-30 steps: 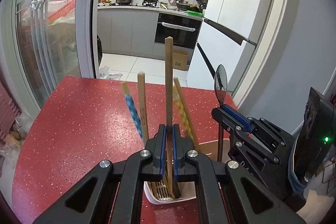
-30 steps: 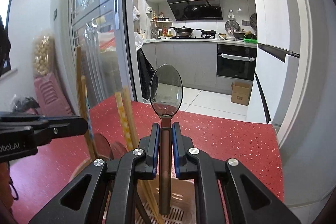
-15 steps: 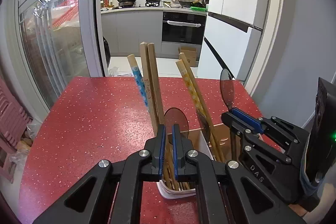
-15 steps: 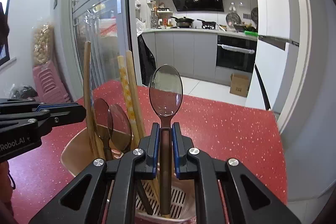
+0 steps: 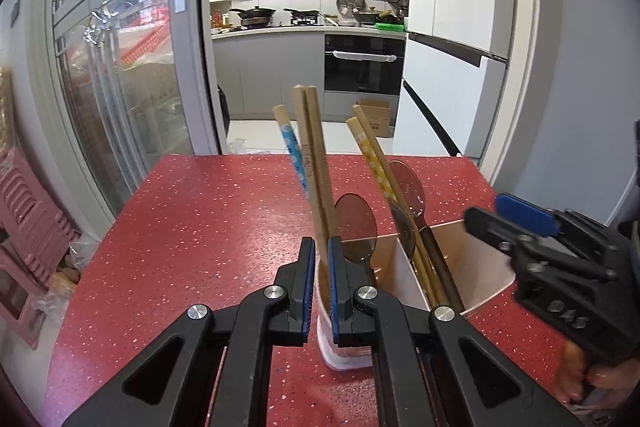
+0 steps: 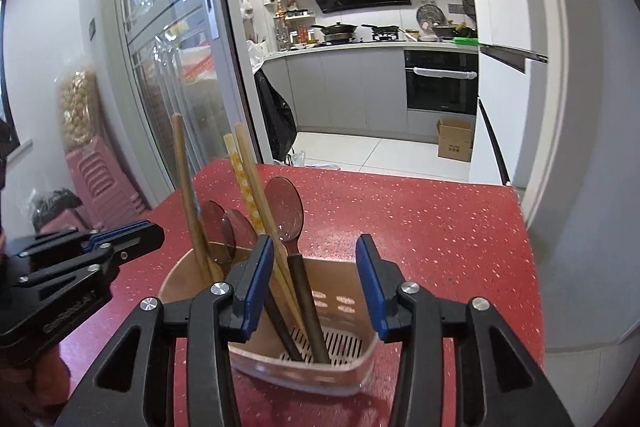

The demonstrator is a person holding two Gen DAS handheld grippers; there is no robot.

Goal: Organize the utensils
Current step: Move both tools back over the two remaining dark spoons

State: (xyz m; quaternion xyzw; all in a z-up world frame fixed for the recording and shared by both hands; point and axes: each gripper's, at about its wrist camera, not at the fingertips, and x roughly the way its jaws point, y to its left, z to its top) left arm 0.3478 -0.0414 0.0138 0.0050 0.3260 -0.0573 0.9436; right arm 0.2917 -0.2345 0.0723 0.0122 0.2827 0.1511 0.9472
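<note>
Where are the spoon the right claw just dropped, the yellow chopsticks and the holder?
spoon [image 6: 285,207], right wrist view, on its bowl.
yellow chopsticks [image 5: 370,157], left wrist view, on the patterned upper shaft.
holder [image 6: 340,381], right wrist view, on its near wall.

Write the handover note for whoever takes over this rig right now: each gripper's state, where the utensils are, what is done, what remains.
Left gripper: jaws slightly apart around the plain chopsticks, which stand in the holder; whether it grips them cannot be told.
Right gripper: open, empty, over the holder.
Utensils: three spoons, e.g. spoon, the yellow chopsticks and the blue chopstick all stand in the holder on the red table.
Done: every utensil in view is in the holder.
Left: probably just pull both grippers clear.
</note>
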